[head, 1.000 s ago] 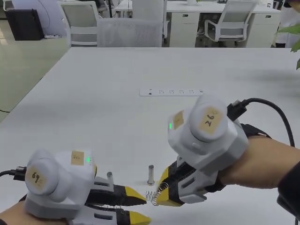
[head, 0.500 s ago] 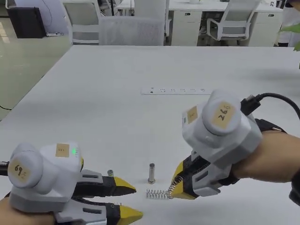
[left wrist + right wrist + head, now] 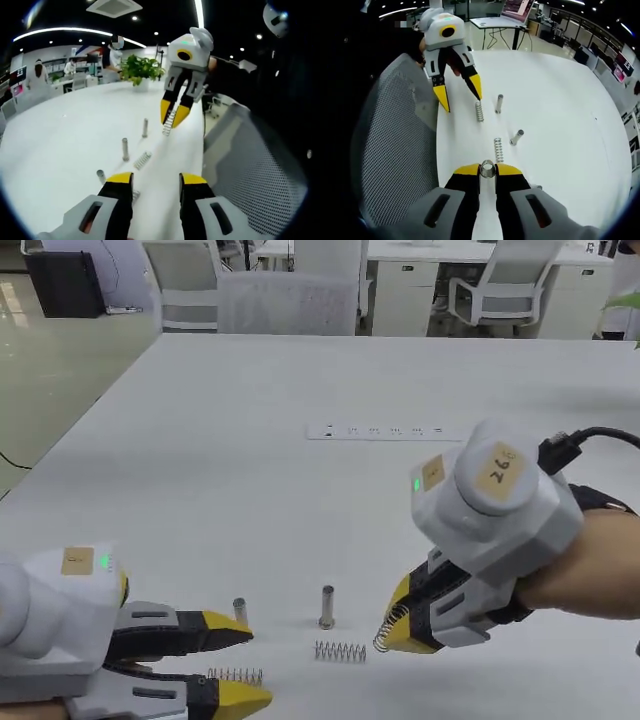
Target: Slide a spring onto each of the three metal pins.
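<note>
Above the white table (image 3: 200, 440), pinches one spring (image 3: 488, 170) end-on between the narrow jaws of the right gripper (image 3: 397, 628), likely so its bore can drop over an upright pin (image 3: 327, 607). Leaves the left gripper (image 3: 258, 667) wide around a second spring (image 3: 235, 676) lying flat, ready for pickup. Against half a second ago, shows both grippers drawn apart, the right raised clear of a third spring (image 3: 340, 651).

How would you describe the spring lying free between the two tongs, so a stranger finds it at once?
On the white table, nearer than the power strip, an upright pin stands midway between the two tongs. The free spring lies flat just before it. Unlike it, a second spring is clamped in the right tongs and a third spring lies by the open left tongs.
</note>
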